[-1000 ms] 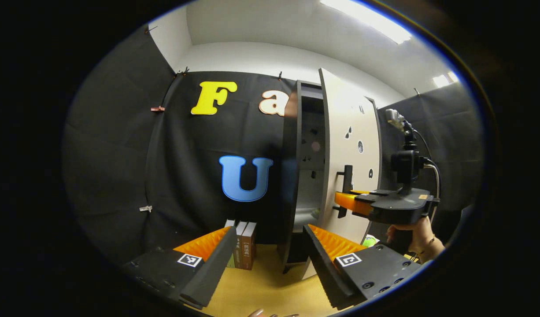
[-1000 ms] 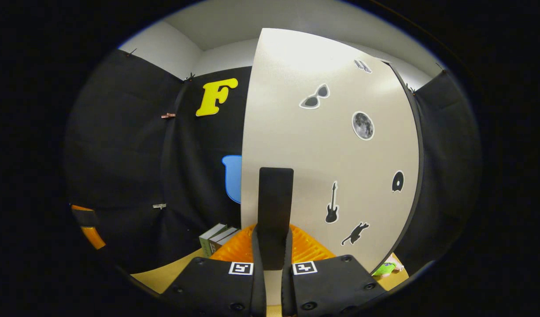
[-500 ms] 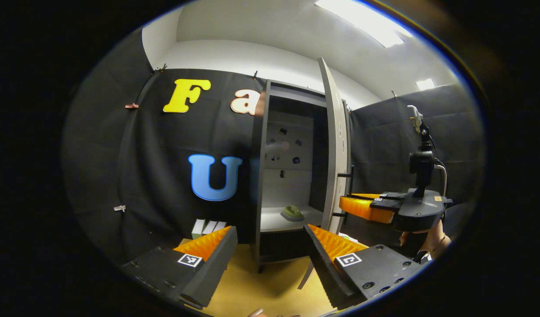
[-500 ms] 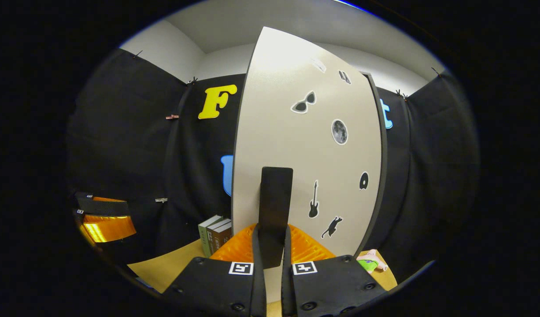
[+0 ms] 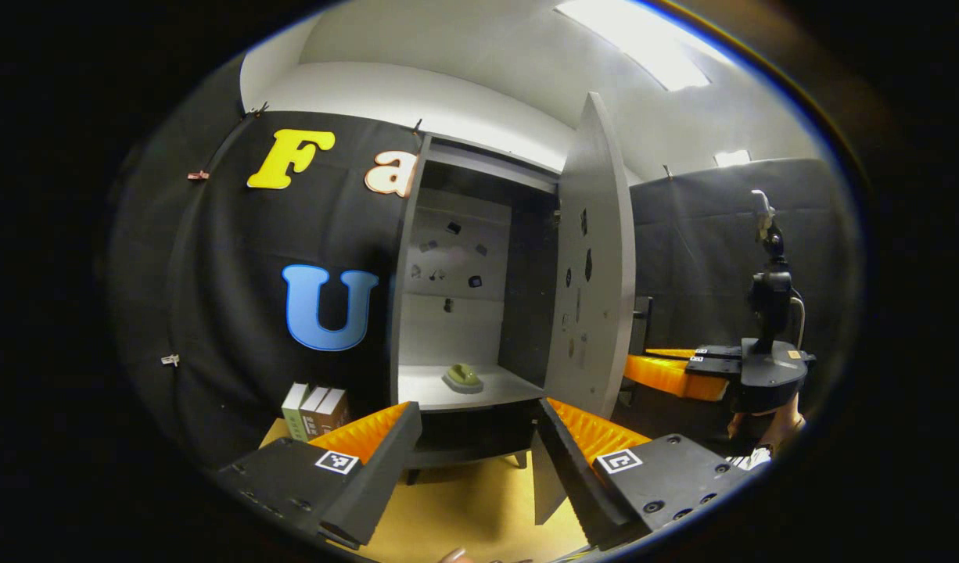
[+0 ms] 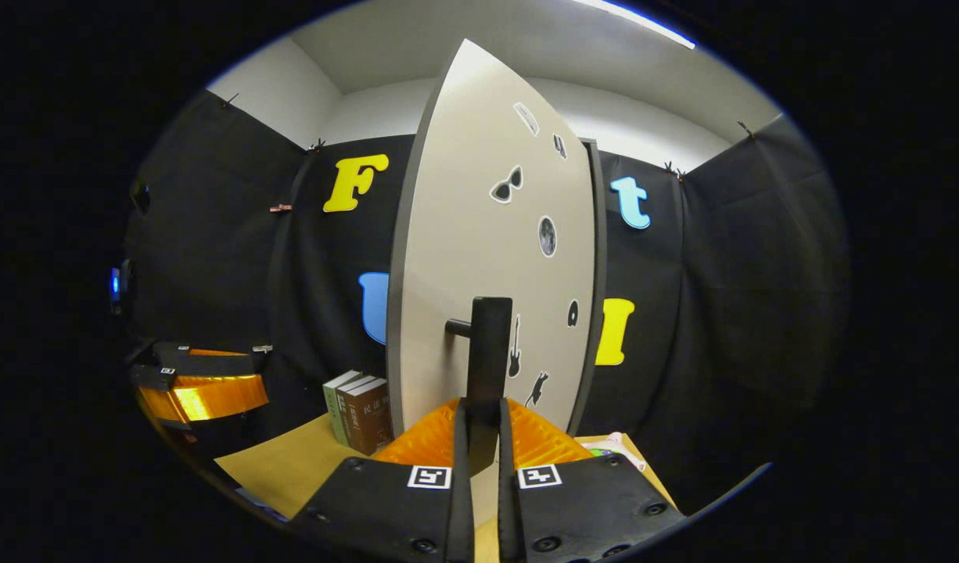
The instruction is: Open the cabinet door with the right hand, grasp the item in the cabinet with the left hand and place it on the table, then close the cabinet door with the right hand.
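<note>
One claw [image 6: 479,438] around door handle [image 6: 489,344]

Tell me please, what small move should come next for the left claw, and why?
Probably ease the left claw forward toward the shelf. The cabinet door stands wide open, held by the right claw shut on its handle. The small green item lies in plain sight on the shelf, and the left claw is open and well short of it.

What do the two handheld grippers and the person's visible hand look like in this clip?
Both the left gripper and the right gripper have black bodies with small square black-and-white tags and ridged fingers. In the left gripper view, the right gripper carries a black post with a cable; the hand beneath wears a wristband.
</note>
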Motion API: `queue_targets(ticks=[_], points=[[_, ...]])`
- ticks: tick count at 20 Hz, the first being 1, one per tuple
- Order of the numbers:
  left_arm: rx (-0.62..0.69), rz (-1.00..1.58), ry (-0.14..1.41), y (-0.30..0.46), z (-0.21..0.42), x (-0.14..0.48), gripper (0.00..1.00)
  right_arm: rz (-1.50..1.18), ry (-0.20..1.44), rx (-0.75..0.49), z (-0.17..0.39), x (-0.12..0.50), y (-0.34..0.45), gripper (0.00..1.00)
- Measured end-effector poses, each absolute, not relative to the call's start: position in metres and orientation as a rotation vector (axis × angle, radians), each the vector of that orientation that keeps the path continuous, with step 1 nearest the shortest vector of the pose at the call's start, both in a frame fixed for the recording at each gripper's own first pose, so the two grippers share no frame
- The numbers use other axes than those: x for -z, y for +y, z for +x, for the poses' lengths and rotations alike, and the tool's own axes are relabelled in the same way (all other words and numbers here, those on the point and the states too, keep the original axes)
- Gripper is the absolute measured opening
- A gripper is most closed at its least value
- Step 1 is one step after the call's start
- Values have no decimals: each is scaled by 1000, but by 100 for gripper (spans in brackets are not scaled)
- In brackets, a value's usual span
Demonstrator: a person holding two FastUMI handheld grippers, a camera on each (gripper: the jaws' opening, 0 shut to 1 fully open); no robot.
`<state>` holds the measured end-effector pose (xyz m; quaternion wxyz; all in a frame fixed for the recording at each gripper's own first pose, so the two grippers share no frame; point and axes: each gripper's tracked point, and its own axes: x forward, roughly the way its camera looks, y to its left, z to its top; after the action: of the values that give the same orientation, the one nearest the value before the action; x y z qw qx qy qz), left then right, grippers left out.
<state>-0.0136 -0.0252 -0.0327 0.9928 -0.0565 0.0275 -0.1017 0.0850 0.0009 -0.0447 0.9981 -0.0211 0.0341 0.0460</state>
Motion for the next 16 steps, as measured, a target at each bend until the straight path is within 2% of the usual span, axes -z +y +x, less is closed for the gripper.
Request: queue_targets(ticks=[1,9,16], points=[[210,-116,57,-37,-11,33,95,-56,67,-96,82,44,-7,16],[201,-147,71,-138,10,31,95,-7,85,-153,71,42,-66,15],[141,-149,79,-174,20,32,95,21,75,-209,72,43,-99,15]])
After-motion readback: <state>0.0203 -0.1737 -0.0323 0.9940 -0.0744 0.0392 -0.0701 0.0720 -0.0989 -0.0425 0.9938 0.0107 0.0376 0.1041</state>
